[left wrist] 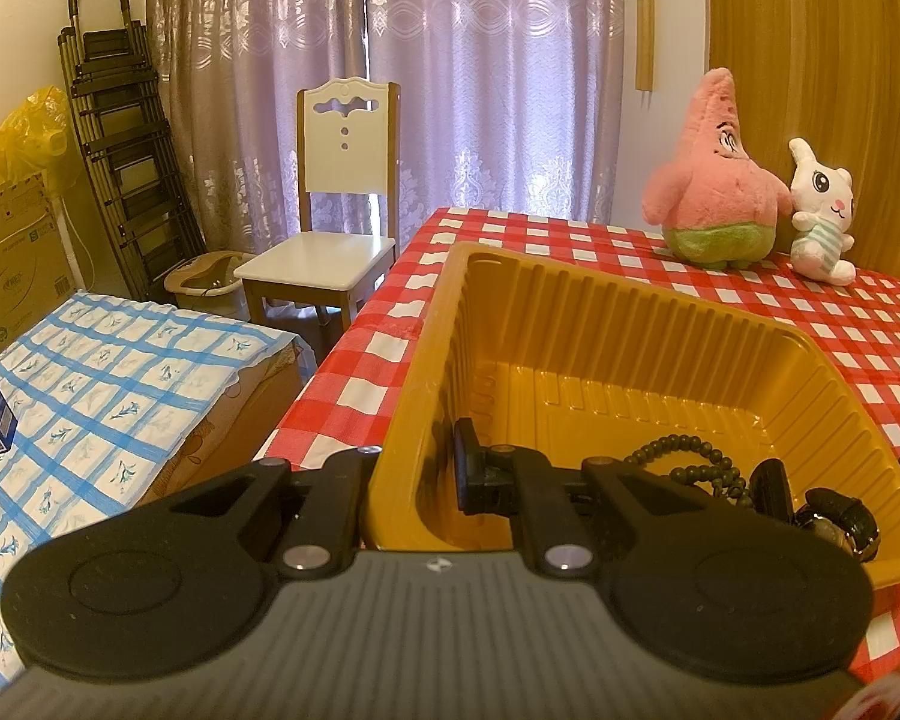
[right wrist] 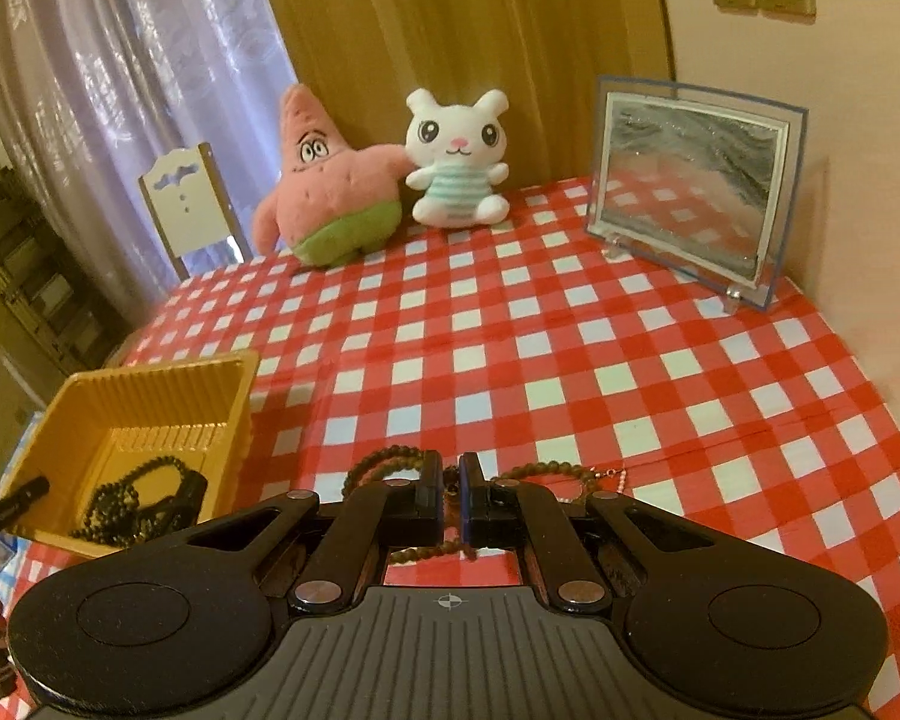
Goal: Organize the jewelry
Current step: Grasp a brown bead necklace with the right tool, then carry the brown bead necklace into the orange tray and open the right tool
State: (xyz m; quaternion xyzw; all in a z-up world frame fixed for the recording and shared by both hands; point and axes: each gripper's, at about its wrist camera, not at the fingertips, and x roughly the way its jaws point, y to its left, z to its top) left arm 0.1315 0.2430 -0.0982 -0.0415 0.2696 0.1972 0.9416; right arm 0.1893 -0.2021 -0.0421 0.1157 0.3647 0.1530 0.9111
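The bench (right wrist: 570, 360) wears a red-and-white checked cloth. Taking the yellow tray (right wrist: 168, 372) at its left edge as the mark: a beaded bracelet (right wrist: 546, 471) lies just right of it on the cloth, while the pink star plush (right wrist: 324, 192), white bunny plush (right wrist: 456, 162) and framed picture (right wrist: 690, 192) stand well beyond it by the wall

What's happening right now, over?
Left gripper clamps yellow tray wall. Right gripper nearly shut on brown bead strand. Nothing in the way.
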